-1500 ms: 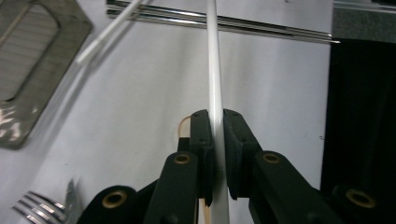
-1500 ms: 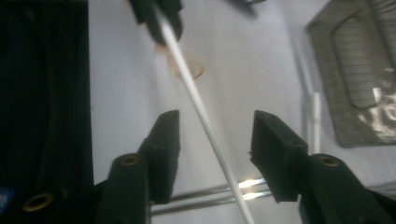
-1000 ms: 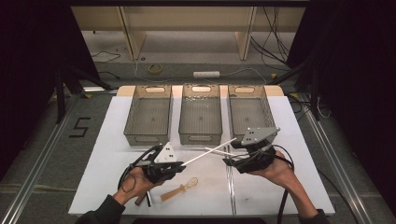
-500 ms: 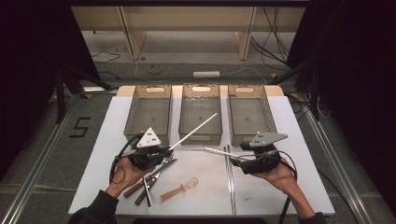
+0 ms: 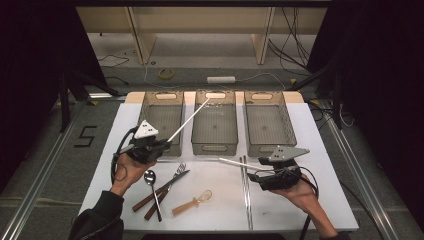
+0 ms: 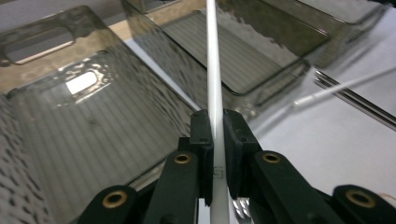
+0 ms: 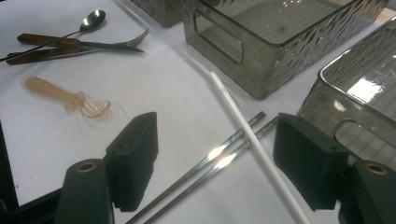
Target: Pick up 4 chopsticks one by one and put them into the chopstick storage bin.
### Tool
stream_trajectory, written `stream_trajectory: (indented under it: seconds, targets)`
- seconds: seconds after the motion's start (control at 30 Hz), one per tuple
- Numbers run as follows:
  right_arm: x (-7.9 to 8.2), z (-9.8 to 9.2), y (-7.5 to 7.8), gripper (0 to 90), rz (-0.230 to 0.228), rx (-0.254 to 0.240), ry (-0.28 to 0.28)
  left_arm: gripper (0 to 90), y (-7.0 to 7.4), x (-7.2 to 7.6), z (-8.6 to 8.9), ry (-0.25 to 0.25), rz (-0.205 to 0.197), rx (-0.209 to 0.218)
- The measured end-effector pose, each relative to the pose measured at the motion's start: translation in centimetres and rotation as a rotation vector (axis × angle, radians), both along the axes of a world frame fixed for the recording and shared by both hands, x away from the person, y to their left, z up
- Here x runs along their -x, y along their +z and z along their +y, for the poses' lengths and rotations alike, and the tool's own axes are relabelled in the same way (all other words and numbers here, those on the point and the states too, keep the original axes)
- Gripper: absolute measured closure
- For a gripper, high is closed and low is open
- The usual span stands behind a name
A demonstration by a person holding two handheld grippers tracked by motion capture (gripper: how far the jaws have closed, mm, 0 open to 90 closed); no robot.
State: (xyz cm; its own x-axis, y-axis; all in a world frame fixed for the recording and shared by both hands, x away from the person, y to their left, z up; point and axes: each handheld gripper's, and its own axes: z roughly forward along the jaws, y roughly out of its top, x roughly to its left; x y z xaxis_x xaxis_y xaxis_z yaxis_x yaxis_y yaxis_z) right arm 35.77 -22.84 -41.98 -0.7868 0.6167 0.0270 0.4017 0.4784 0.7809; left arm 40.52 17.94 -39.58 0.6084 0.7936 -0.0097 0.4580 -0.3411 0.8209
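White table [image 5: 325,200] on grey floor, dark curtains around. Left claw [image 5: 159,145] grips a white stick [image 5: 189,120]; right claw [image 5: 257,176] open, jaws just widened over another stick [image 7: 243,126].

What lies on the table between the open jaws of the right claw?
In the right gripper view, a white chopstick crosses a pair of metal chopsticks between the right claw's open jaws, neither gripped.
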Motion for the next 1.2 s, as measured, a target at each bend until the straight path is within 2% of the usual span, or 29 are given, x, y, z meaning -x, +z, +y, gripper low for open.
stream_trajectory:
  seconds: [0.33,0.43,0.53,0.67,0.83,1.03,1.2]
  targets:
    - [0.5,-0.1,-0.3,31.5,-0.004,-0.026,-0.011,82.9,0.1,-3.3,1.9,0.125,-0.003,0.001]
    - [0.5,-0.1,-0.4,31.5,0.001,-0.025,-0.012,82.9,-0.2,-4.4,2.1,0.146,0.016,0.007]
    - [0.6,-0.1,-0.3,31.5,0.001,-0.026,-0.007,82.8,-0.6,-5.2,2.5,0.172,0.020,-0.002]
    - [0.7,0.1,-0.3,31.5,0.000,-0.027,-0.001,82.8,-1.0,-6.3,3.2,0.204,0.027,0.006]
    - [0.8,0.3,-0.2,31.5,-0.002,-0.030,0.012,82.8,-1.5,-6.8,3.6,0.234,0.037,-0.004]
    - [0.8,0.4,-0.3,30.9,0.005,-0.036,0.017,82.8,-2.3,-7.3,4.2,0.271,0.073,-0.016]
    - [0.8,0.4,-0.3,31.0,0.004,-0.034,0.015,82.8,-2.7,-7.6,4.3,0.294,0.079,-0.030]
